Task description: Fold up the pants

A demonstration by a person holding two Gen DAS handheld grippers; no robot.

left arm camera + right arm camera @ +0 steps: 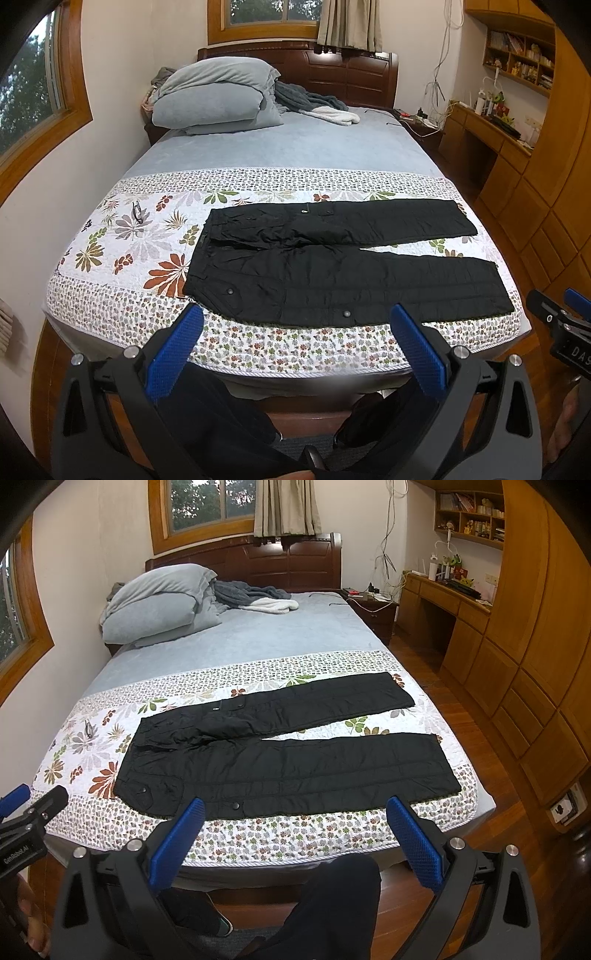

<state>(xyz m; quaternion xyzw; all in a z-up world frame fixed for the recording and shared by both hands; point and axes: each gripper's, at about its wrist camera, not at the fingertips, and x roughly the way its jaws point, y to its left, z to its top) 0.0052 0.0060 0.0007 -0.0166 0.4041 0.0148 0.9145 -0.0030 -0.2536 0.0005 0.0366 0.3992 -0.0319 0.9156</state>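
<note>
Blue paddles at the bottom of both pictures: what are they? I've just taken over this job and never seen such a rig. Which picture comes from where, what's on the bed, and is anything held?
The paddles are the two fingers of a hand-held claw. A person holds one claw in each hand, and each carries a wide-angle camera looking forward along its fingers.

The left wrist view shows the left claw. The right wrist view shows the right claw. Each claw also shows at the edge of the other's picture.

Both claws are open, hold nothing, and hover near the foot of the bed.

On the floral quilt lie black pants, spread flat and unfolded, waist to the left, legs running right. A folded grey duvet sits by the headboard.
</note>
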